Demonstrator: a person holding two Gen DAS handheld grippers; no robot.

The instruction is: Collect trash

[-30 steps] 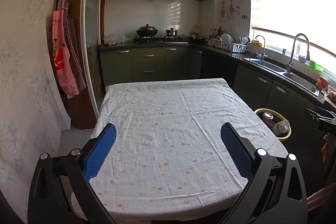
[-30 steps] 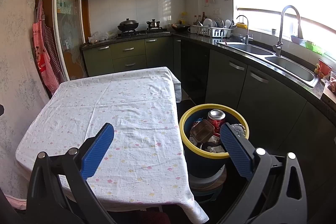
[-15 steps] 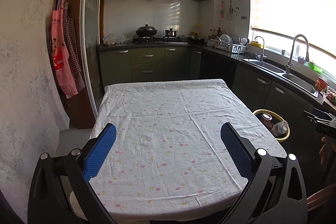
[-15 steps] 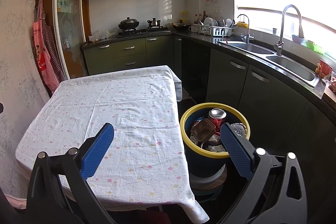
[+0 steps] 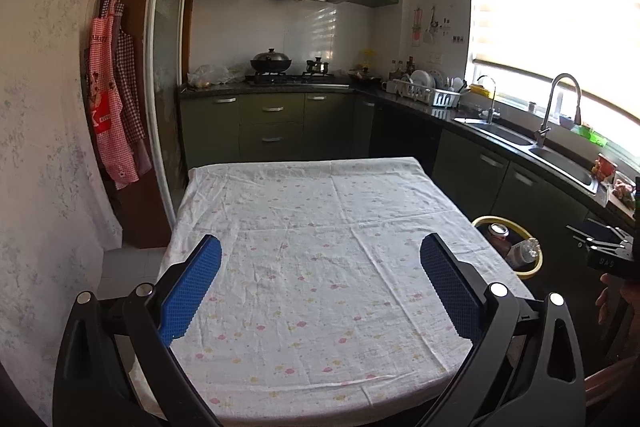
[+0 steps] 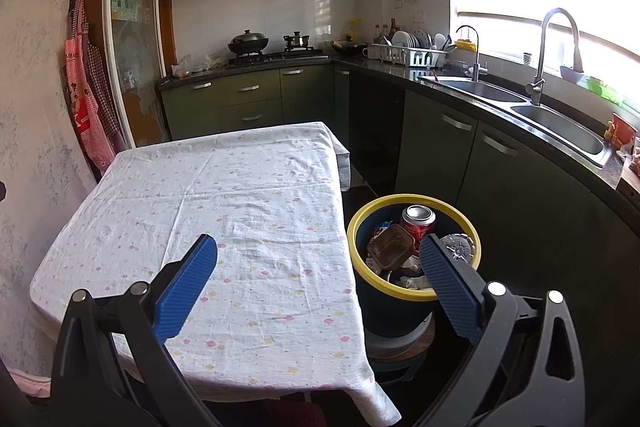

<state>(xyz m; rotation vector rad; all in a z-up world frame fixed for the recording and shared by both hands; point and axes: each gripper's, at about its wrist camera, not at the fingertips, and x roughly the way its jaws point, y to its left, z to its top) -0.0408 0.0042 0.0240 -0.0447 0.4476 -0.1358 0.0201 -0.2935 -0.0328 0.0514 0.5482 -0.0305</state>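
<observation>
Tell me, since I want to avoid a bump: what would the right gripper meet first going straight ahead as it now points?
Probably the tablecloth near the table's right edge; the open right gripper looks down onto it, with the trash bin just right of that line. Depth is uncertain.

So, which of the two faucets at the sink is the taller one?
The tall faucet nearer the camera, arching high over the sink; the small faucet farther along is shorter.
</observation>
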